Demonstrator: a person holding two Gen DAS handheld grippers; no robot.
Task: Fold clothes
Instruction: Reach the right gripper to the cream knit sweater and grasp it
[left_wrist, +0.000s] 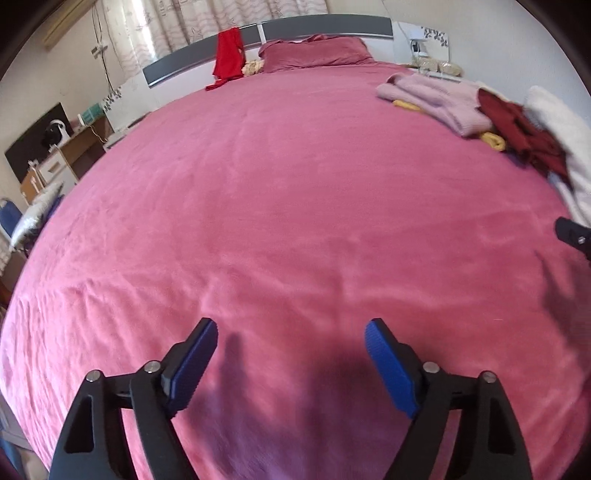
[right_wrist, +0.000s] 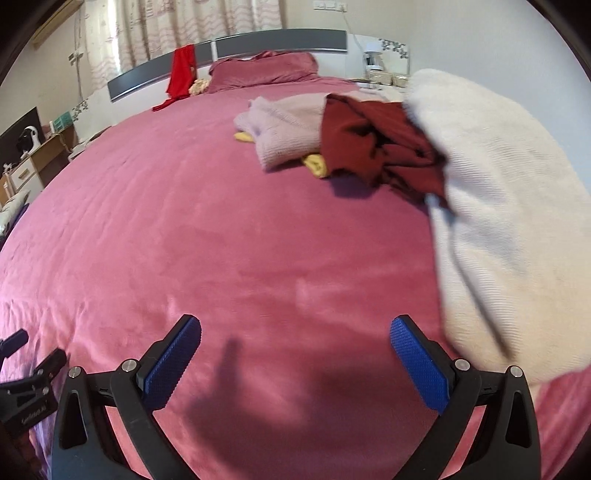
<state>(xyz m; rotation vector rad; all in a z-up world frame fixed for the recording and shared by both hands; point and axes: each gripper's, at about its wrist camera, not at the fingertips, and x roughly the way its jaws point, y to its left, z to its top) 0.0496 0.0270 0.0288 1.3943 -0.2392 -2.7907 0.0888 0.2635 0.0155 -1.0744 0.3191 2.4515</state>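
We are holding the left tongs (left_wrist: 291, 334) over the near part of a wide bed covered in a pink plush blanket (left_wrist: 288, 177); their blue ribbed pads are standing apart with nothing between them, only bare blanket and shadow. We are holding the right tongs (right_wrist: 295, 330) the same way, pads apart and empty.

The clothes are lying to the right of both tongs. Nearest the right tongs is a cream ribbed knit garment (right_wrist: 498, 206), just beside the right pad but not touching it. Beyond it are a crumpled dark red garment (right_wrist: 373, 144), a pale lilac knitted sweater (right_wrist: 284, 125) and a bit of yellow fabric (right_wrist: 316, 164) poking out from under them. A bright red garment (left_wrist: 229, 53) is hanging at the grey headboard (left_wrist: 325, 26), well apart from the rest.

We judge the risk to be the pile itself: because the pieces are overlapping, tongs closing on one could drag its neighbours along, or pinch the plush blanket together with the cloth.
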